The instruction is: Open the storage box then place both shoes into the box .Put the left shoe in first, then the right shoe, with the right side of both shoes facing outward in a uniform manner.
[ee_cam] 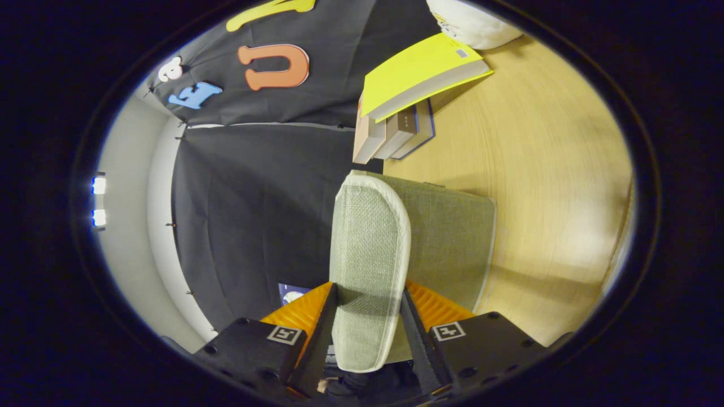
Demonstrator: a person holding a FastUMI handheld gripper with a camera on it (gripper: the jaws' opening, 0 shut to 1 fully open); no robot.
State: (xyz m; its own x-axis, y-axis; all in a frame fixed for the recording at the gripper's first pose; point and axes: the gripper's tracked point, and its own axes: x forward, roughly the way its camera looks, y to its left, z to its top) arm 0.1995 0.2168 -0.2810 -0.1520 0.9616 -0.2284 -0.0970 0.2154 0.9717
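Observation:
The green fabric storage box [452, 237] sits on a wooden table [543, 169], with the whole scene turned sideways in my view. Its lid [367, 237], a woven green flap with a white edge, stands lifted away from the box body and runs back between my fingers. My gripper [369, 316] is shut on the lid, one finger pressing on each face of it. The lid hides the inside of the box.
Beyond the box, a yellow book [418, 73] leans over a short row of upright books [393, 133]. A white soft object [469, 22] lies past them. The booth's black cloth wall [254, 215] is on the lid's other side.

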